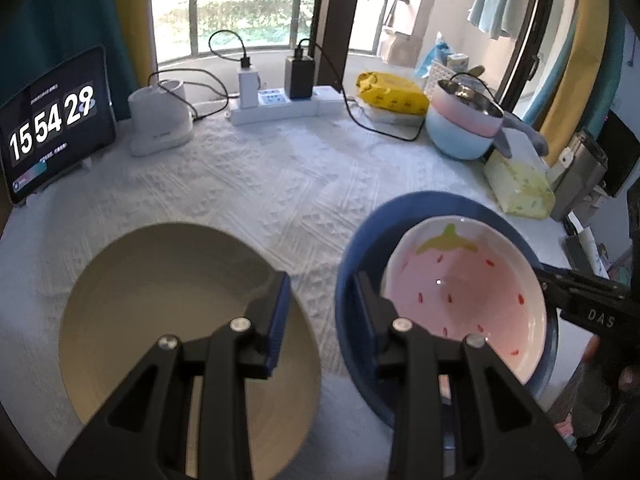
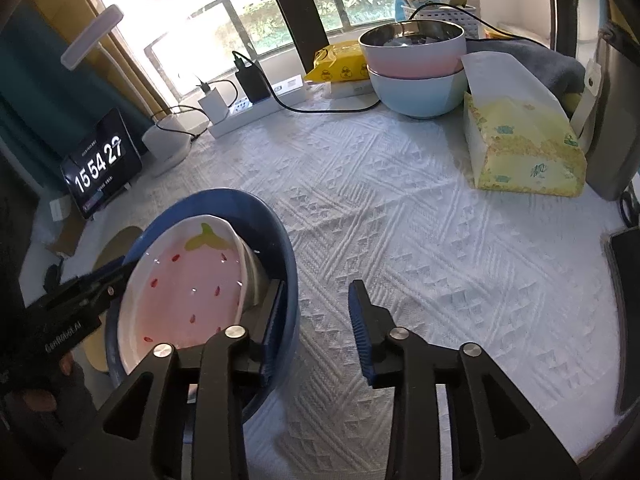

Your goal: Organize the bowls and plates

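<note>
A pink strawberry-pattern bowl (image 1: 460, 284) (image 2: 192, 280) sits slightly tilted inside a dark blue bowl (image 1: 348, 248) (image 2: 240, 200) on the white cloth. To its left lies a beige plate (image 1: 160, 300) (image 2: 120, 244). My left gripper (image 1: 322, 304) (image 2: 124, 272) straddles the blue bowl's left rim. One finger is inside, the other is over the plate's edge, and cloth shows between the jaws. My right gripper (image 2: 318, 316) (image 1: 552, 280) straddles the right rim with its jaws apart. Its outer pad stands clear of the wall.
At the back stand a tablet clock (image 1: 52, 120), a white lamp base (image 1: 160, 120), a power strip (image 1: 280, 108) with cables, a yellow pack (image 1: 392, 92), and stacked pink and light-blue bowls (image 2: 416, 76). A tissue pack (image 2: 524, 148) is on the right, and a dark flat object (image 2: 624, 312) at the table's right edge.
</note>
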Tool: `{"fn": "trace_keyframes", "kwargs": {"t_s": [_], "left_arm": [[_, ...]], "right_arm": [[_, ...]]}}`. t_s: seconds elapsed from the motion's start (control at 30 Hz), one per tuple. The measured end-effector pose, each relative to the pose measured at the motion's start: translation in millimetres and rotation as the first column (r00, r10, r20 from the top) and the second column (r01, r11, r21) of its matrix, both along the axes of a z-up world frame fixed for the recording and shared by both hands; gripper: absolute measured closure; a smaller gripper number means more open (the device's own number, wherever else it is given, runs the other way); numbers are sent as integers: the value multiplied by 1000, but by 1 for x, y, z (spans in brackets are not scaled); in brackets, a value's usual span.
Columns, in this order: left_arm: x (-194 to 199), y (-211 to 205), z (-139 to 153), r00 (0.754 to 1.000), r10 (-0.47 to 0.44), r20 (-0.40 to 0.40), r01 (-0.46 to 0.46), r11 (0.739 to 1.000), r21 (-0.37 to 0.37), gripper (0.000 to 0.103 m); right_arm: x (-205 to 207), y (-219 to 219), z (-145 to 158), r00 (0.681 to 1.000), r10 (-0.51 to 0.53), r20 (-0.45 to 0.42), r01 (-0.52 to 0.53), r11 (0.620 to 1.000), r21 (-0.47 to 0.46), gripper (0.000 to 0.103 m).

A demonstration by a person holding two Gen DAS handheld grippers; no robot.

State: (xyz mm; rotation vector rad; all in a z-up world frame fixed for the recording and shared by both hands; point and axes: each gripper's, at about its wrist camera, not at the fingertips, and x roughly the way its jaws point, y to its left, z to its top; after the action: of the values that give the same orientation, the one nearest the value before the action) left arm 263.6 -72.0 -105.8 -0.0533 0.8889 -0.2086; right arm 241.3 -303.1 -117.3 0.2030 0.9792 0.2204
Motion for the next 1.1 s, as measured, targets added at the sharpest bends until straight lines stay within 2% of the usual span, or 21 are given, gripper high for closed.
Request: {"fn": "trace_keyframes", "kwargs": {"t_s": [0.1,0.17,0.23,0.37,0.53,0.7,0.77,0.83,0.87,1.1], "left_arm": [[0,-4,1,999,-39,24,38,998,43,70],[1,-6,0,997,-76,29,73,994,81,70],[2,-5,-1,993,-115,28,112,989,96,70],[13,4,-10,990,-134,-45,134,991,-7,70],[11,-4,-11,991,-131,-38,131,991,18,72],[7,-4,-12,992,-126,-14,126,992,16,76],[4,-7,-12,991,-133,2,133,991,23,82],[1,-13,-11,990,-143,17,142,989,34,94],[0,-14,-10,991,-133,26,132,990,48,94],[-3,-13,-9,992,-119,34,118,993,18,95]], "right_arm": [[-1,2,1,1000,-6,8,6,1000,-26,66],[-2,5,0,999,-36,14,37,998,-55,60],[-3,5,-1,998,-58,20,59,997,-59,59],[-1,-5,-6,998,-61,11,60,998,15,59],[-4,-2,-5,997,-64,39,63,998,18,60],[-7,-1,-6,995,-78,54,75,995,58,73],[-7,1,-6,996,-75,55,71,995,67,79],[-6,2,-5,996,-66,54,61,994,86,87],[-6,4,-5,997,-59,57,53,994,99,93],[-5,4,-5,995,-85,49,78,989,128,96]]}}
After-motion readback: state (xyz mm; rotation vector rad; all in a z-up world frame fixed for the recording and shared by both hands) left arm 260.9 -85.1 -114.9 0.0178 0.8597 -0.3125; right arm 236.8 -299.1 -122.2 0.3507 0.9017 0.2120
